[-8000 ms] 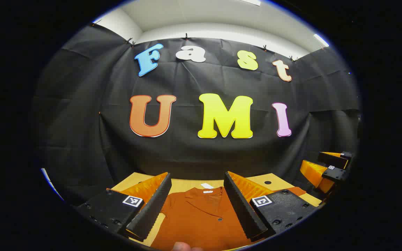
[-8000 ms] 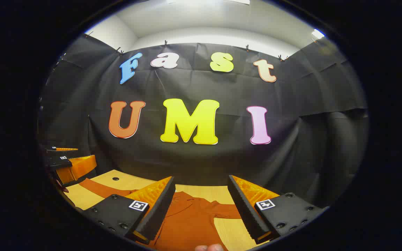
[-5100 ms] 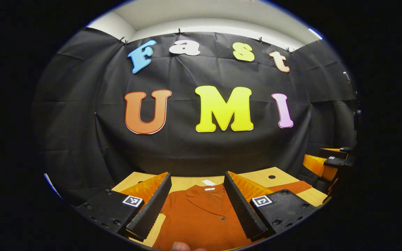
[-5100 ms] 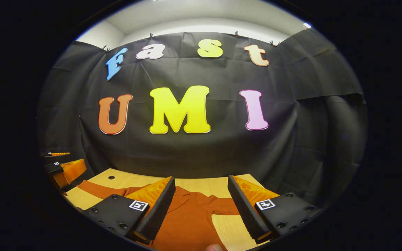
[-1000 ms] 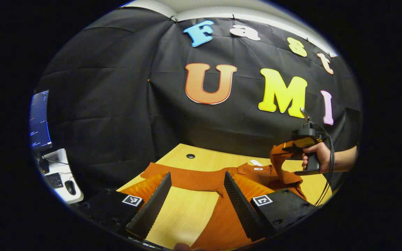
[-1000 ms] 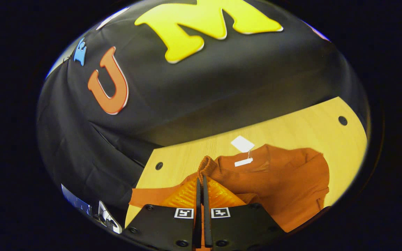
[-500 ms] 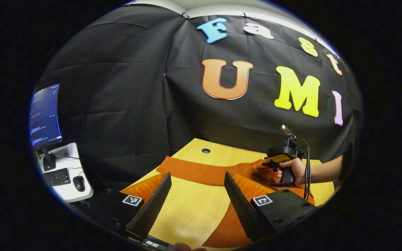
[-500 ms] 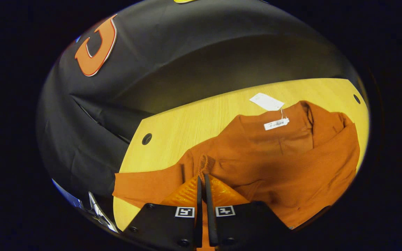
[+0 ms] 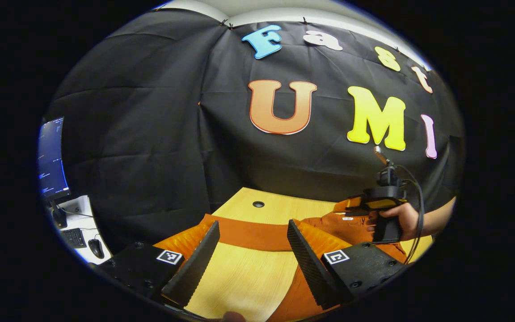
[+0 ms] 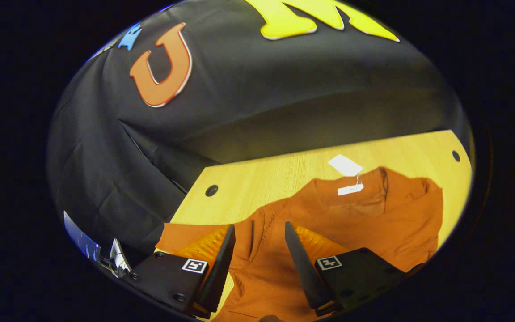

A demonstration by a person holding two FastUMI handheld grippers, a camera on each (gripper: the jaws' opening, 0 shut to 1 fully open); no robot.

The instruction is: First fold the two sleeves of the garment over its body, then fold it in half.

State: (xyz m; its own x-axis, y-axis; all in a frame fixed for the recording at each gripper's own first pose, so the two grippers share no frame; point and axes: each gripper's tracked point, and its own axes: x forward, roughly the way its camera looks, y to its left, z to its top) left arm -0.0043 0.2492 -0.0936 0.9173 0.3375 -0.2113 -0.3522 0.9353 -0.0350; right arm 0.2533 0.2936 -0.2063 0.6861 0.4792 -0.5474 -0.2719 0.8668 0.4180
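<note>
Wooden table: rust garment, one sleeve seemingly folded over.

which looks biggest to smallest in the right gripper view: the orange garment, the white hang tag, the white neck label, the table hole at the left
1. orange garment, by far the largest.
2. white hang tag.
3. white neck label, a thin strip, smaller than the tag.
4. table hole, which looks close to the label in size, so the last two are unsure.
</note>
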